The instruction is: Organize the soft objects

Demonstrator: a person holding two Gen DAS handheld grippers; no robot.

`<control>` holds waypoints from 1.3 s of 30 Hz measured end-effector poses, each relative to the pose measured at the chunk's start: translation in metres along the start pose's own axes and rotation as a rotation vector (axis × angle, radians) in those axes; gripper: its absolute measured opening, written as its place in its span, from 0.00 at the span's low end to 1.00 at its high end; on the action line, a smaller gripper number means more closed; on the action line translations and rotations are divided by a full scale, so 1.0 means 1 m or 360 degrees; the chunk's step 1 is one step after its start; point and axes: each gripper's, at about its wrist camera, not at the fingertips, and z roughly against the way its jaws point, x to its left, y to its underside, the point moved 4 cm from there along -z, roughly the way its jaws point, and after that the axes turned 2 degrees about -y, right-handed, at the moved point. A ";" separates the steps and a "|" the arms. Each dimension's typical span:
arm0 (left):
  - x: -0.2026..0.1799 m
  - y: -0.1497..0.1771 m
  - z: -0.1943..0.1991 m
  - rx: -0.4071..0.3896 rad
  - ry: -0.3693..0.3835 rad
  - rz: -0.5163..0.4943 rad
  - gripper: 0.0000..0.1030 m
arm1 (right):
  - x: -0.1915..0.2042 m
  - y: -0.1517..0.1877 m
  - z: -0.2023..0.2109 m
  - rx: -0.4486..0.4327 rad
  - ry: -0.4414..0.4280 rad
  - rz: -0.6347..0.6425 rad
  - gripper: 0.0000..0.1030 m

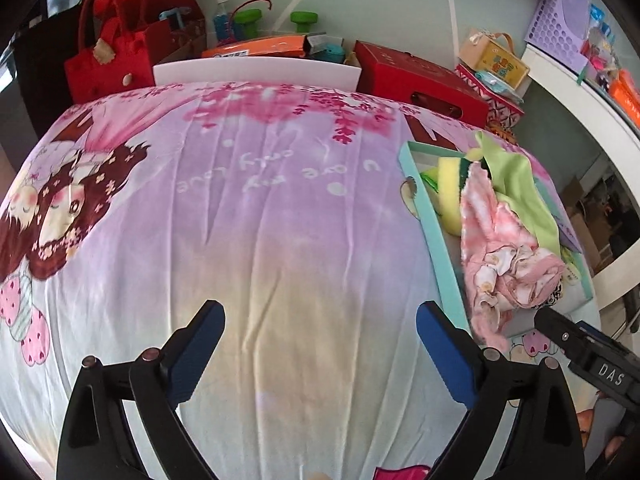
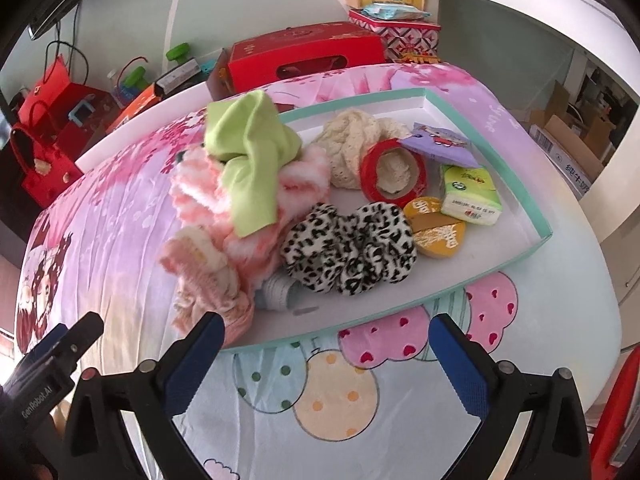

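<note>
A shallow teal-rimmed tray lies on the printed bedsheet and holds soft things: a green cloth, a pink-and-white fluffy cloth, a small pink garment hanging over the tray's near rim, a leopard-print scrunchie and a cream knit. My right gripper is open and empty just in front of the tray's near rim. My left gripper is open and empty over bare sheet, left of the tray. The pink garment and green cloth show there too.
The tray also holds a red tape roll, a tissue pack, a purple packet and yellow round tins. Beyond the bed stand red boxes, red bags and green dumbbells. A white shelf is at the right.
</note>
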 end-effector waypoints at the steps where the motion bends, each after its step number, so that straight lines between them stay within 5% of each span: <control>1: 0.003 0.001 0.001 0.0002 0.0000 0.0008 0.94 | 0.003 0.001 0.000 0.0003 -0.0003 0.0010 1.00; 19: 0.024 0.009 0.025 -0.0126 -0.0339 -0.0047 0.94 | 0.039 0.013 0.006 0.0003 -0.0021 0.0164 1.00; 39: 0.025 0.023 0.012 0.0022 -0.0349 -0.0074 0.94 | 0.047 0.015 0.002 0.0027 -0.0024 0.0208 1.00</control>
